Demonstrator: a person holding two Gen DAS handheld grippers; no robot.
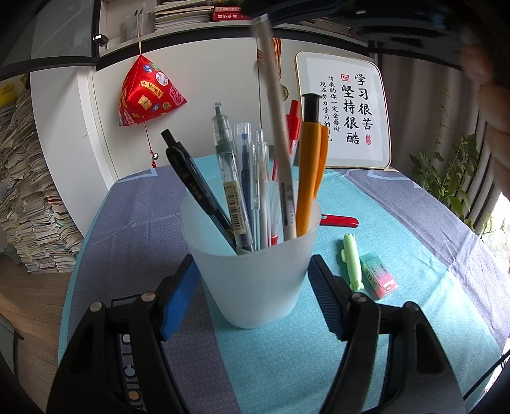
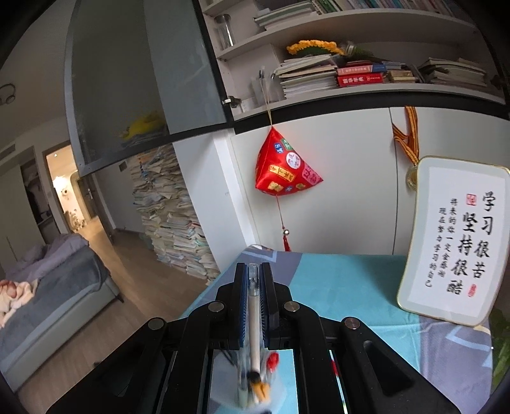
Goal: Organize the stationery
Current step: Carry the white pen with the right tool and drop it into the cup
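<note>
A frosted plastic cup [image 1: 255,280] stands on the table and holds several pens, among them an orange one [image 1: 307,178] and a black one [image 1: 194,188]. My left gripper [image 1: 250,270] is shut on the cup, its blue pads pressing both sides. My right gripper [image 2: 254,270] is shut on a white pen [image 2: 254,321], seen in the left wrist view [image 1: 277,121] standing with its lower end inside the cup. The right gripper shows blurred at the top of the left wrist view [image 1: 350,12]. A green highlighter [image 1: 352,261], an eraser [image 1: 379,275] and a red pen [image 1: 339,220] lie right of the cup.
The table has a teal and grey cloth [image 1: 287,366]. A framed calligraphy board [image 1: 347,111] leans at the back, also in the right wrist view [image 2: 455,239]. A red hanging ornament [image 1: 148,92] is on the cabinet. A plant [image 1: 446,172] stands at the right.
</note>
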